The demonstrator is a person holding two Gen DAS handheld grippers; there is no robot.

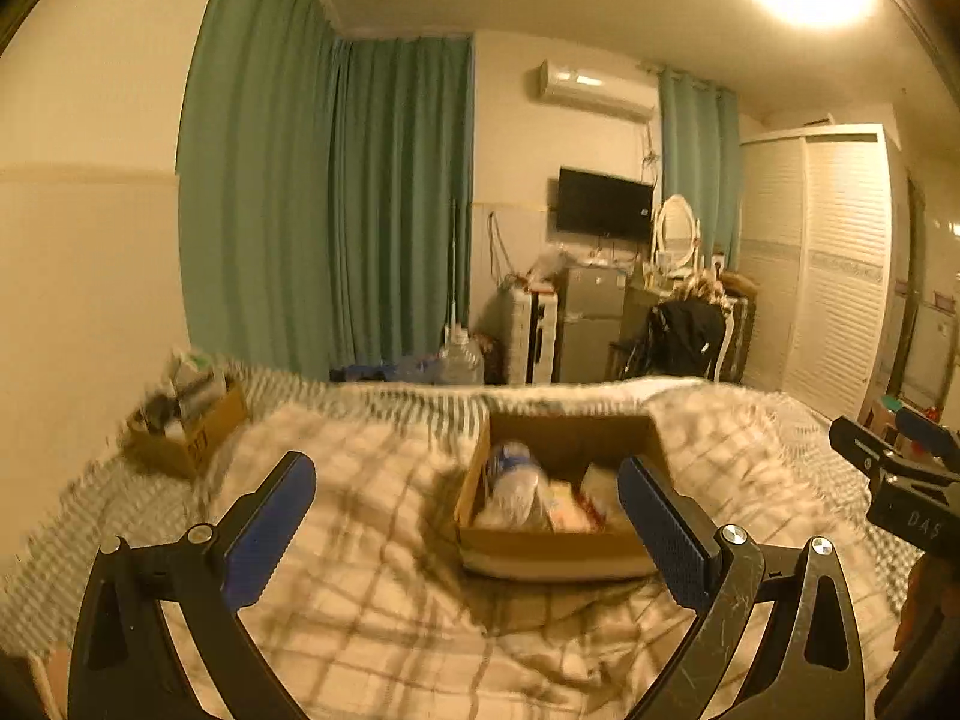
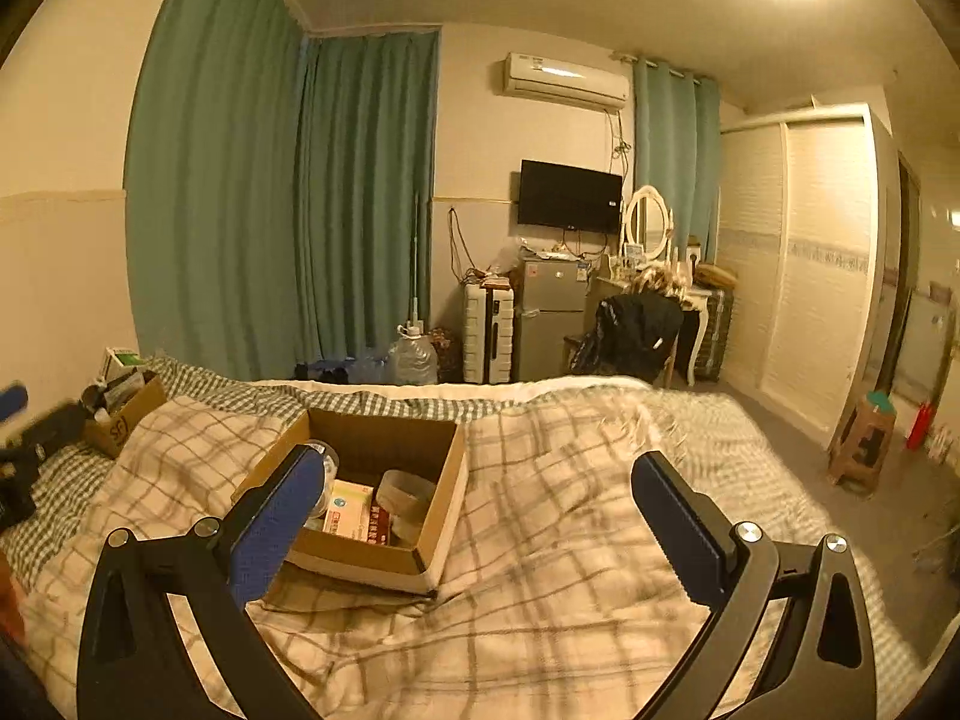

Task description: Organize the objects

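Cardboard box (image 2: pixel 384 456) sits open-topped on the rumpled plaid blanket (image 2: pixel 540 540) at mid-bed, at about 10 o'clock from the right gripper (image 2: pixel 480 516) and 1 o'clock from the left gripper (image 1: pixel 468 510); both grippers hover with jaws spread wide, holding nothing; inside lie a crumpled plastic bottle (image 1: pixel 510 480), a red-and-white packet (image 2: pixel 354 516) and a clear tub (image 2: pixel 408 492), packed close together — a wide finger going in could snag a neighbour or catch the box wall and drag it; the soft bedding gives no firm base, so I judge a hard push could tip the box; a second smaller box (image 2: pixel 120 414) rests at 9 o'clock near the wall; open blanket lies to 3 o'clock, though the bed's edge drops to the floor there — room to swing, little to set down.
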